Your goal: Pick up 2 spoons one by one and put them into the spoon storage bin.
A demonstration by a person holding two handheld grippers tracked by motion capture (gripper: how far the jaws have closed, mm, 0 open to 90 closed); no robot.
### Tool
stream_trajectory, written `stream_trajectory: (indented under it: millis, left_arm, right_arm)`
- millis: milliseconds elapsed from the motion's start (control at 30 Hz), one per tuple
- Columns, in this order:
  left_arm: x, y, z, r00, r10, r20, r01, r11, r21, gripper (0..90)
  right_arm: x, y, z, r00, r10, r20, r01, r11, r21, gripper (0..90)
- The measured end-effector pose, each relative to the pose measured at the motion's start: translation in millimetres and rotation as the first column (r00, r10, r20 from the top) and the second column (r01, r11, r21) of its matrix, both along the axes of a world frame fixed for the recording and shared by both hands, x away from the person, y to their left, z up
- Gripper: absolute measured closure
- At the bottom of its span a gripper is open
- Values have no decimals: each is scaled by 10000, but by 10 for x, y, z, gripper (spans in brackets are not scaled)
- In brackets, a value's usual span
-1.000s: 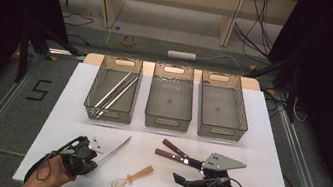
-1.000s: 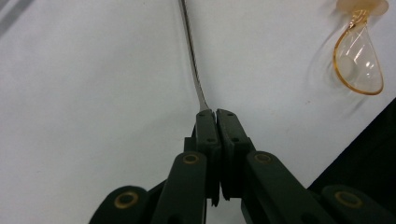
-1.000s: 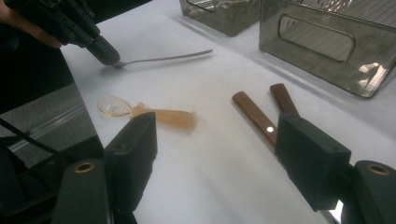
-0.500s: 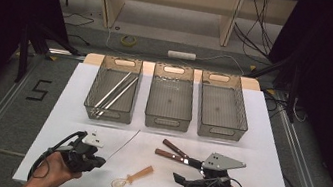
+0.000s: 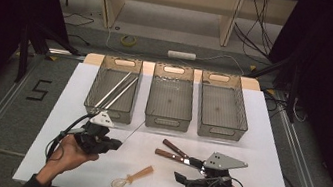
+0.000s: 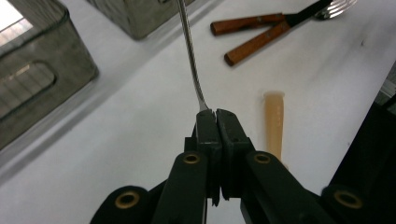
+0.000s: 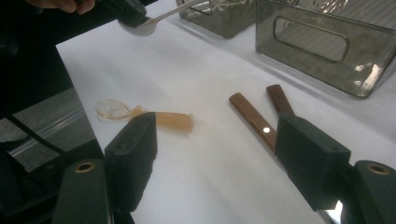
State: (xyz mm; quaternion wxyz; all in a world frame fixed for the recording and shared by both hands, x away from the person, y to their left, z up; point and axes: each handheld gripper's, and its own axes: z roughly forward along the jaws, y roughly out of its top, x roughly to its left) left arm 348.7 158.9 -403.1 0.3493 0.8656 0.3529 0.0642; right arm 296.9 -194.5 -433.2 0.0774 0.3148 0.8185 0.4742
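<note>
The left tool (image 6: 216, 113) was pinching a slim, polished metal utensil (image 6: 189, 51) by one end, its curved handle raised off the bench (image 5: 268, 140) near the front left corner. The right tool (image 7: 215, 140) stood spread wide near the front edge.

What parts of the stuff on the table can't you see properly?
- Metal spoon: the left hand-held gripper covers its end in the left gripper view; the top edge cuts off the handle.
- Wooden-handled cutlery: the right hand-held gripper hides the metal ends in the high view.
- Plastic spoon: a jaw covers part of it in the right gripper view.
</note>
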Motion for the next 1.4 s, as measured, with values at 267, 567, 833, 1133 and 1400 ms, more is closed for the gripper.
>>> stream_trajectory:
  millis: [267, 567, 833, 1133, 1400]
  left_arm:
    - [229, -173, 116, 9996, -98, 273, 105, 9996, -250, 882]
    - [464, -307, 192, 9990, 8, 445, 25, 9972, -745, 882]
    - [673, -321, 216, 9996, 192, 226, -162, 9917, -1273, 882]
    - [886, -362, 270, 9995, 293, 80, -277, 9875, -1553, 882]
    - [1088, -413, 264, 9982, 602, -42, -600, 9839, -1681, 882]
  right_arm:
    - [5, -22, -3, 10000, -60, 5, 60, 10000, 38, 310]
    - [12, -39, 0, 9999, -151, 23, 151, 9998, 156, 299]
    - [8, -46, 6, 9998, -209, 78, 206, 9991, 363, 275]
    - [8, -49, 3, 9997, -222, 61, 220, 9991, 350, 272]
    - [19, -47, -6, 9997, -217, 65, 215, 9990, 384, 272]
